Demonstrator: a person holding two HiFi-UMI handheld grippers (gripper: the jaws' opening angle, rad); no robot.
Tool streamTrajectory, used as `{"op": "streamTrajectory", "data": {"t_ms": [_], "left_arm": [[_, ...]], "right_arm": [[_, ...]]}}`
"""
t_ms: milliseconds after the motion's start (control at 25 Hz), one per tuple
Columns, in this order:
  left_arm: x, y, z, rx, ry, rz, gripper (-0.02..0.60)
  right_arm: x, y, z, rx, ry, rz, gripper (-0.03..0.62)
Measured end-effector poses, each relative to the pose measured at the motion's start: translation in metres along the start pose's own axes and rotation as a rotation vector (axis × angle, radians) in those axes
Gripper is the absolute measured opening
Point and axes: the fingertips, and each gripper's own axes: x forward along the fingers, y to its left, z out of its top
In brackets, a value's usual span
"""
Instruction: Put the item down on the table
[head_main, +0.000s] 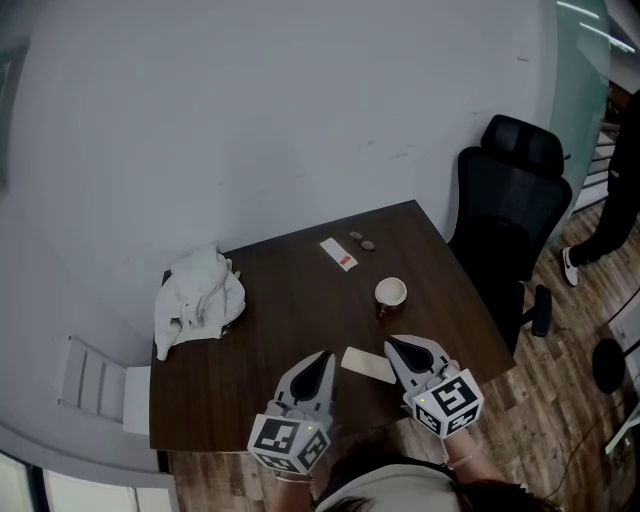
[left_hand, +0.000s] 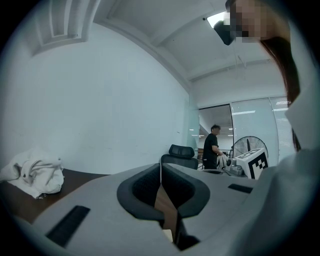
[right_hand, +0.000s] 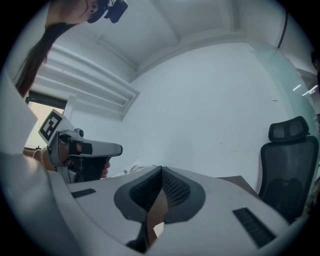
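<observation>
Only in the head view: a white cup (head_main: 390, 292) on the table (head_main: 280, 320). Only in the left gripper view: a person (left_hand: 212, 146) standing far off. Left gripper (head_main: 324, 358) and right gripper (head_main: 391, 344) with jaws pressed together. Thin, pale, flat card (head_main: 368, 364) lying between them, by the table's near edge.

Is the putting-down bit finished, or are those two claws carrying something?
Looks done: a pale card lies flat on the table, just ahead of the two grippers. In hand: nothing; the left gripper and the right gripper each have their jaws shut together with nothing between them. Left to do: probably nothing, if that card was the item.
</observation>
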Motion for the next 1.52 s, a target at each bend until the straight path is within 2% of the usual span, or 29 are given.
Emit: {"op": "streamTrajectory", "data": {"t_ms": [800,1520], "left_arm": [[0.005,-0.008,0.005,0.029,0.007,-0.005,0.025],[0.003,-0.010,0.000,0.020,0.013,-0.025,0.025]], "right_arm": [[-0.021,-0.011,0.023,-0.014,-0.044,-0.050,0.008],[-0.029,-0.012,0.023,-0.014,-0.045,-0.098,0.006]]}}
